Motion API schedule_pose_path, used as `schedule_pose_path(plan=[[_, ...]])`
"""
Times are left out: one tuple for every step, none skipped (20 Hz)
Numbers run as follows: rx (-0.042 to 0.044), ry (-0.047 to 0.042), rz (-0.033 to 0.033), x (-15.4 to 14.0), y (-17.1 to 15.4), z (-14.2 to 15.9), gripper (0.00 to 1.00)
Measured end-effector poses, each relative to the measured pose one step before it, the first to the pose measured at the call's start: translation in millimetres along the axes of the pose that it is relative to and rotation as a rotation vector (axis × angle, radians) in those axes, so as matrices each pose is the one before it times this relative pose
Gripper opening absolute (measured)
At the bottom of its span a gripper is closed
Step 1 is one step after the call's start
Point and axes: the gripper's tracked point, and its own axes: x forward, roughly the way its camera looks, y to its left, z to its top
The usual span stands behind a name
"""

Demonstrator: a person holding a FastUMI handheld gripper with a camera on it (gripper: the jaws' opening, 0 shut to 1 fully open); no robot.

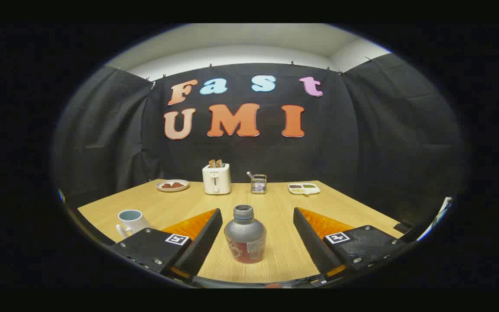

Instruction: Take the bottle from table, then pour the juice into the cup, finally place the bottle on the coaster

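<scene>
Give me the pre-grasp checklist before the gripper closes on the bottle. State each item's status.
1. Gripper open wide enough for the bottle: ok.
2. Bottle between the fingers: ok, roughly centred, touching neither.
3. Bottle upright on the table: ok.
4. Cap off for pouring: ok, the threaded neck is open.
5. Cup upright and within sight: ok, just beyond the left finger.
6. Coaster located for the final placement: cannot tell.
</scene>
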Motion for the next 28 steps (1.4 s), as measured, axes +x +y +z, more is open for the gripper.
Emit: schedule_pose_path(plan=[[-0.00096, -0.00282, 0.00145, -0.29, 0.51, -0.12, 0.98], [0.00142, -0.00214, 0.00309, -0.56, 0.68, 0.90, 0.98], [0.00422, -0.00160, 0.00368, 0.35, 0.91, 0.44, 0.98], [0.00578, -0.00100, 0.00341, 0.32, 0.58, 1.07, 0.98], [0.00358, -0.00025, 0.00170, -0.07, 1.04, -0.93, 0.98], [0.00037, 0.00006, 0.00019, 0.34, -0.10, 0.15, 0.98], [-0.00189, 0.00063, 0.00007, 0.44, 0.51, -0.84, 0.98], [-0.00191, 0.00178, 0.00119, 0.08, 0.31, -0.38, 0.98], [-0.00259, -0.00013, 0.00208, -0.45, 1.27, -0.48, 0.98], [-0.00286, 0.00145, 0.00173, 0.38, 0.99, -0.11, 0.98], [-0.00309, 0.00128, 0.00267, -0.43, 0.87, -0.32, 0.98], [-0.00275, 0.00010, 0.00282, 0.14, 0.77, 0.25, 0.98], [-0.00251, 0.00067, 0.00257, 0.28, 1.38, -0.99, 0.98], [-0.00217, 0.00132, 0.00308, -0.10, 0.72, 0.19, 0.98], [-0.00141, 0.00350, 0.00147, 0.45, 0.67, -2.00, 0.98], [-0.00131, 0.00310, 0.00147, -0.30, 0.69, -1.34, 0.98], [-0.00068, 0.00322, 0.00038, 0.29, 0.58, -0.74, 0.98], [-0.00068, 0.00174, 0.00060, 0.54, 0.62, -0.18, 0.98], [-0.00022, 0.00022, 0.00176, -0.18, -0.58, -0.23, 0.98], [0.00029, -0.00141, 0.00278, -0.21, 0.34, -0.34, 0.98], [0.00081, -0.00045, 0.00098, 0.59, 0.78, 0.35, 0.98], [0.00161, 0.00088, -0.00065, 0.66, -0.52, -0.18, 0.98], [0.00189, 0.00067, -0.00080, -0.20, -0.64, -0.29, 0.98], [0.00242, -0.00002, -0.00047, 0.58, -0.98, -0.13, 0.98], [0.00140, 0.00047, 0.00088, 0.18, 0.13, -1.11, 0.98], [0.00010, 0.00357, 0.00169, 0.58, -0.26, -1.56, 0.98], [-0.00080, 0.00556, 0.00048, 1.78, 0.39, -3.07, 0.98], [-0.00119, 0.00645, -0.00003, 1.19, -0.37, -3.03, 0.98]])
